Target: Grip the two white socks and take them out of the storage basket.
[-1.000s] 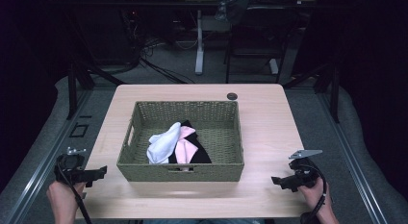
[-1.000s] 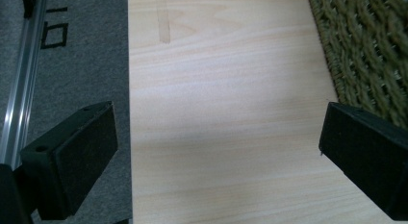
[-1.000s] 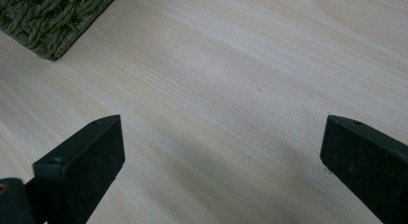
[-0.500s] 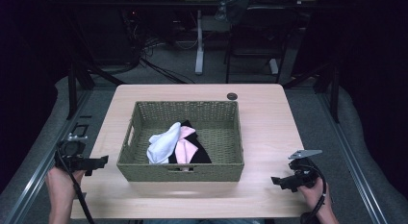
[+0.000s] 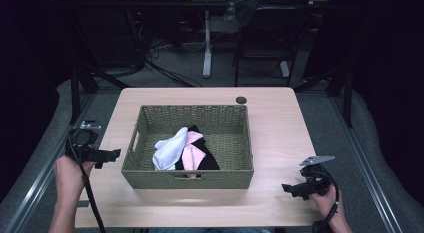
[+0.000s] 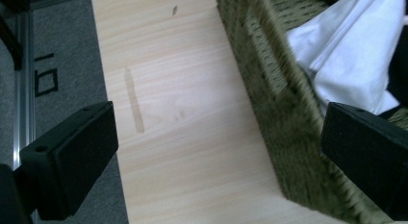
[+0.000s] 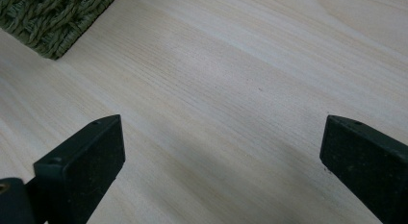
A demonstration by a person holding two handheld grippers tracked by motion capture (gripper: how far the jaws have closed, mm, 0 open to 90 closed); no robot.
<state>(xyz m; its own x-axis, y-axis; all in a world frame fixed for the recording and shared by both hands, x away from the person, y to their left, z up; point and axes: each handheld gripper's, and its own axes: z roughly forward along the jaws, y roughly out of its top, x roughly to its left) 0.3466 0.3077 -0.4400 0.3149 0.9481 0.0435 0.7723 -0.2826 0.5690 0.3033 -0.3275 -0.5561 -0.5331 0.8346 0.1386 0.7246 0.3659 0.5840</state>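
Between both tongs: basket (image 5: 190, 179) | left tongs (image 5: 111, 154) spread | right tongs (image 5: 288, 189) spread

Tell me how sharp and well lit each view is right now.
High view: table lit, surroundings nearly black, basket sharp. Left gripper view: basket wall smeared, white cloth soft. Right gripper view: wood grain crisp, even light, no glare.

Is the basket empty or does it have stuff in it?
Not empty. The basket holds a pile of white cloth, pink cloth and black cloth on its left side.
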